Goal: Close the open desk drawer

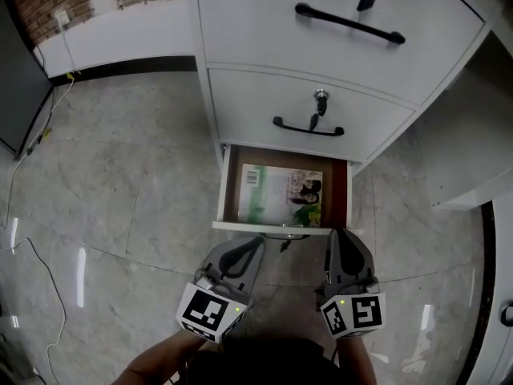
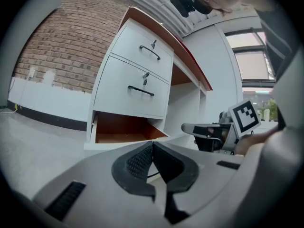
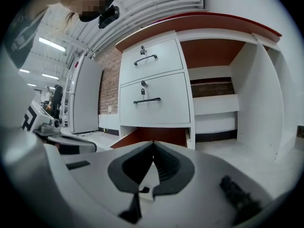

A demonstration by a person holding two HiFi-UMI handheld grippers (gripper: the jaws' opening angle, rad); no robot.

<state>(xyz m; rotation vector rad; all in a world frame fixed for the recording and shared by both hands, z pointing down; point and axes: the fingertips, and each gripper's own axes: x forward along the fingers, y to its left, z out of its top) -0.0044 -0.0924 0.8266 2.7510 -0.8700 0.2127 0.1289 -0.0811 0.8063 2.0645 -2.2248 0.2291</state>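
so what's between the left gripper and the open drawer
Nothing. In the head view the left gripper sits right up at the drawer front edge, with no object between them; whether they touch is unclear.

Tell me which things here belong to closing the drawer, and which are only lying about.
For the job:
- open white bottom drawer with brown inside
- left gripper, shut and empty
- right gripper, shut and empty

Lying about:
- green-and-white booklet inside that drawer
- closed white middle drawer with black handle
- small key in its lock
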